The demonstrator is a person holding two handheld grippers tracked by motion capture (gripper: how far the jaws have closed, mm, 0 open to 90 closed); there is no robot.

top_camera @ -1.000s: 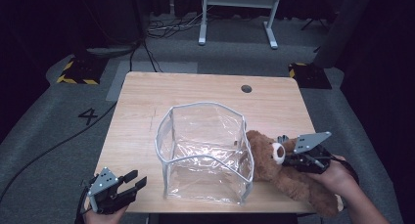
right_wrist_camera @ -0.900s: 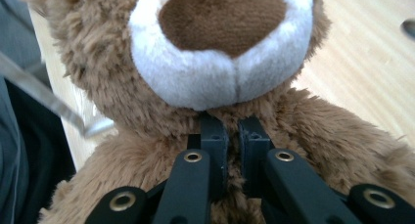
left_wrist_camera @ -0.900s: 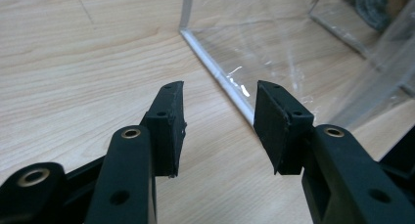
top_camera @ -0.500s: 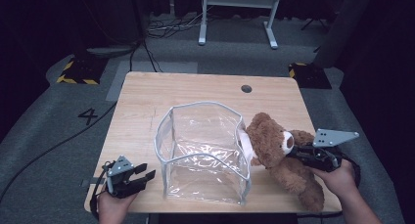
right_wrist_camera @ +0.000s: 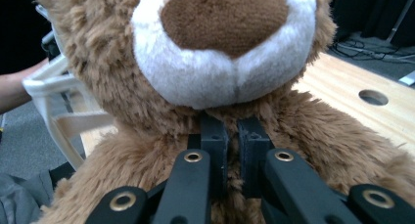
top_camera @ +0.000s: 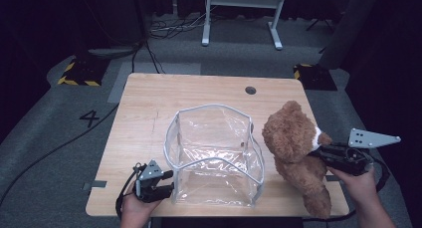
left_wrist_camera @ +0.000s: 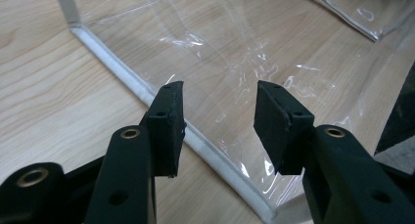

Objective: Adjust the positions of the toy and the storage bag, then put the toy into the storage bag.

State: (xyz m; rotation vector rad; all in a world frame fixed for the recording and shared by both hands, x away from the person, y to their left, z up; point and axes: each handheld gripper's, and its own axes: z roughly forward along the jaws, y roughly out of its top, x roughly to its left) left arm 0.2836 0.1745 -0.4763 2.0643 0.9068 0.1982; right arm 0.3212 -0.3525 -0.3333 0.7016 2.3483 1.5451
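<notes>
A brown teddy bear (top_camera: 293,143) stands upright near the right edge of the wooden table (top_camera: 149,98), just right of a clear plastic bag (top_camera: 209,107) with white trim that stands open. My right gripper (top_camera: 323,151) is shut on the fur of the bear's neck; in the right gripper view its jaws (right_wrist_camera: 232,136) pinch just under the white muzzle of the bear (right_wrist_camera: 220,53). My left gripper (top_camera: 166,180) is at the bag's front left bottom corner. It (left_wrist_camera: 220,116) is open, its jaws either side of the bag's white bottom seam (left_wrist_camera: 142,94) without pressing it.
A round cable hole (top_camera: 250,90) lies in the table's far right part. Beyond the table are grey floor, loose cables and a white stand (top_camera: 239,19). Yellow-and-black blocks (top_camera: 79,73) sit on the floor at the far corners.
The bear has gone from lying on the table to upright, lifted by the right gripper. The left gripper has moved right, up to the bag's front corner.
</notes>
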